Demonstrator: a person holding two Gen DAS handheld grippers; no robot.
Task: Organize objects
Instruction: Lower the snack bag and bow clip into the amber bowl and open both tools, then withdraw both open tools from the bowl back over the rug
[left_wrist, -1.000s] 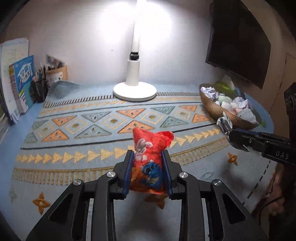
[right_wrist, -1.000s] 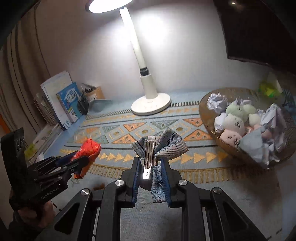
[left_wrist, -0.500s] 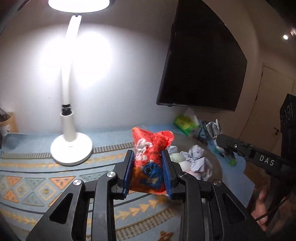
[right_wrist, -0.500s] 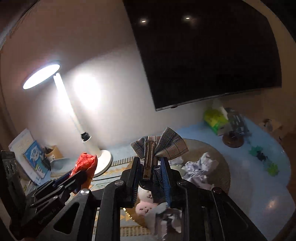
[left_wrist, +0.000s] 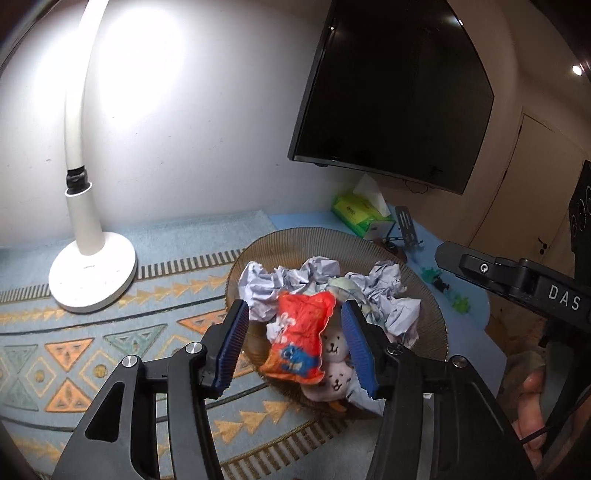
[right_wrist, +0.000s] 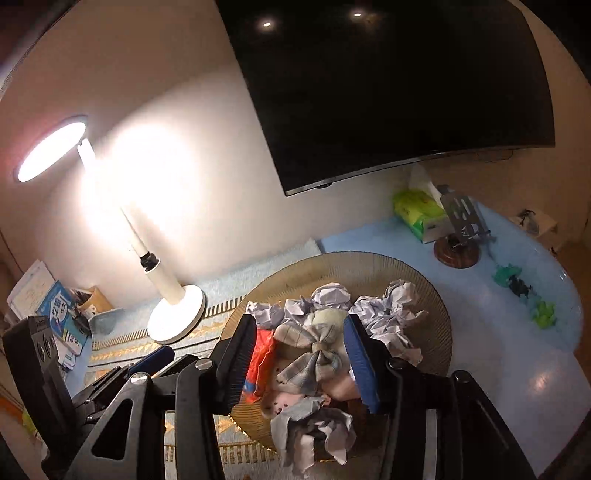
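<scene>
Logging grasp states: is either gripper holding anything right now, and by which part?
Nothing. Left gripper is open around the red snack packet; right gripper is open over the plaid bow.

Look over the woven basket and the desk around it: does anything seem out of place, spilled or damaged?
Nothing stands out. The round woven basket sits upright, holding crumpled paper balls, the red snack packet and the grey plaid fabric bow beneath the open left gripper and right gripper. Nothing has spilled onto the patterned mat.

The right tool (right_wrist: 301, 360) hangs with jaws spread over the woven basket (right_wrist: 436, 325), the plaid bow (right_wrist: 314, 354) lying among crumpled paper (right_wrist: 384, 317).
</scene>
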